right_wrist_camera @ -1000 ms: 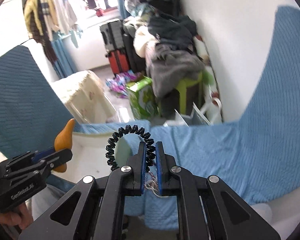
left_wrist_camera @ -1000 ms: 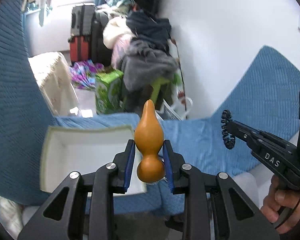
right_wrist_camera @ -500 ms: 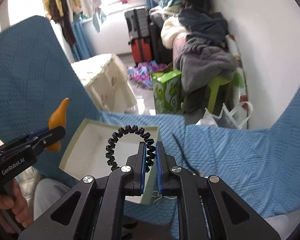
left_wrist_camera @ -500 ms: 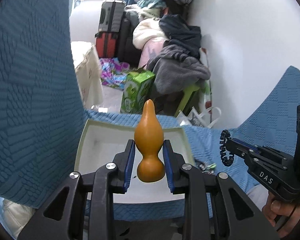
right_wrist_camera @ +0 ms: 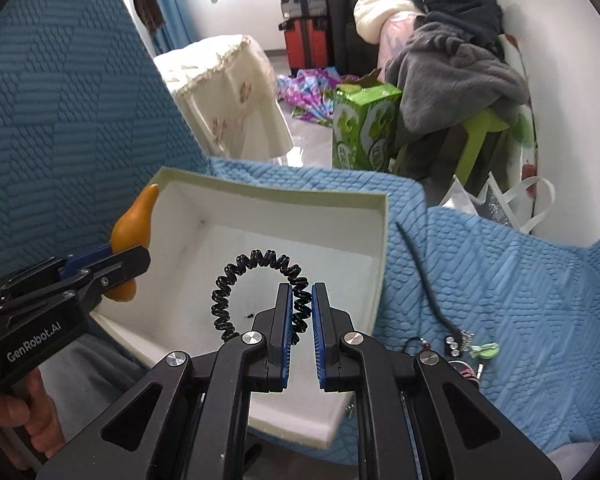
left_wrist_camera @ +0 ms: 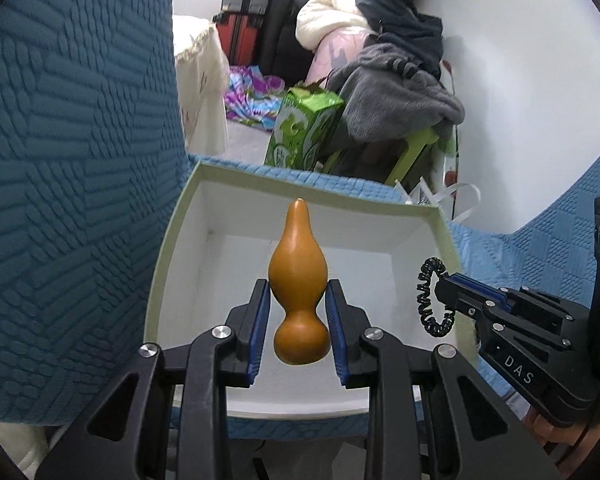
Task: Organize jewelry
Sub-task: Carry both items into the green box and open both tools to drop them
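My left gripper [left_wrist_camera: 298,300] is shut on an orange gourd-shaped ornament [left_wrist_camera: 298,276], held over the open white box [left_wrist_camera: 172,216]. My right gripper [right_wrist_camera: 300,296] is shut on a black spiral coil bracelet [right_wrist_camera: 236,272], held above the same box [right_wrist_camera: 382,248]. The right gripper with the coil [left_wrist_camera: 432,300] shows at the box's right wall in the left wrist view. The left gripper with the gourd [right_wrist_camera: 134,224] shows at the box's left edge in the right wrist view. The box looks empty inside.
The box rests on a blue quilted cover [right_wrist_camera: 500,264]. Small jewelry pieces [right_wrist_camera: 464,344] and a dark cord [right_wrist_camera: 424,276] lie on the cover right of the box. Beyond are a green carton [right_wrist_camera: 364,128], piled clothes [right_wrist_camera: 452,64], suitcases and a white wall.
Both grippers have moved forward and down over the white box, which now fills the lower middle of both views. Both grips are unchanged.
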